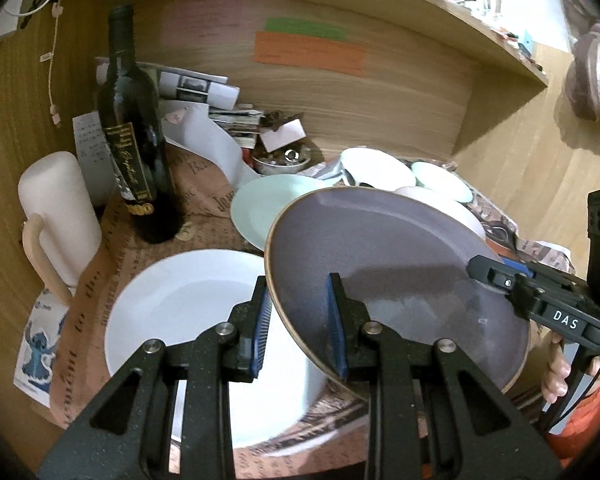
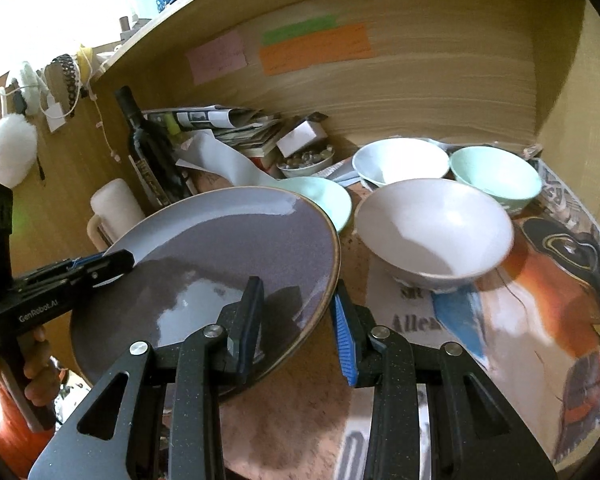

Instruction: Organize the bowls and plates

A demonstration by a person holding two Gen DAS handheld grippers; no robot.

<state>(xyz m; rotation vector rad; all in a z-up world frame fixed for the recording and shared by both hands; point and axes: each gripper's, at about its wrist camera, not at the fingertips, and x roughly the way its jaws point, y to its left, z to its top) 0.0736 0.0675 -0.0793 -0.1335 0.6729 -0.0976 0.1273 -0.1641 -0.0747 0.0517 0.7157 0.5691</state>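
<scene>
1. The purple-grey plate point(image 1: 380, 264) is held off the surface between both grippers, tilted, its left rim hanging over the right part of the white plate point(image 1: 188, 312) that lies flat below
2. The left gripper point(image 1: 298, 320) straddles the purple-grey plate's left rim, one finger above the face and one outside the edge; the jaws stand fairly narrow, but whether they actually pinch the rim I cannot tell
3. The right gripper point(image 2: 298, 320) straddles the opposite rim in the same way, at a similar narrow gap; firm contact is equally unclear
4. The white plate lies directly beneath and to the left of the held plate, nearer the left gripper, so a stacking move would likely go left and down
5. The mint plate point(image 1: 260, 208) sits just beyond, partly hidden by the held plate's far rim
6. The bowls stand to the right: a white bowl point(image 2: 436, 232) near, another white bowl point(image 2: 400, 160) and a mint bowl point(image 2: 496, 176) farther back
7. A wine bottle point(image 1: 134, 132) stands far left, close to the white plate
</scene>
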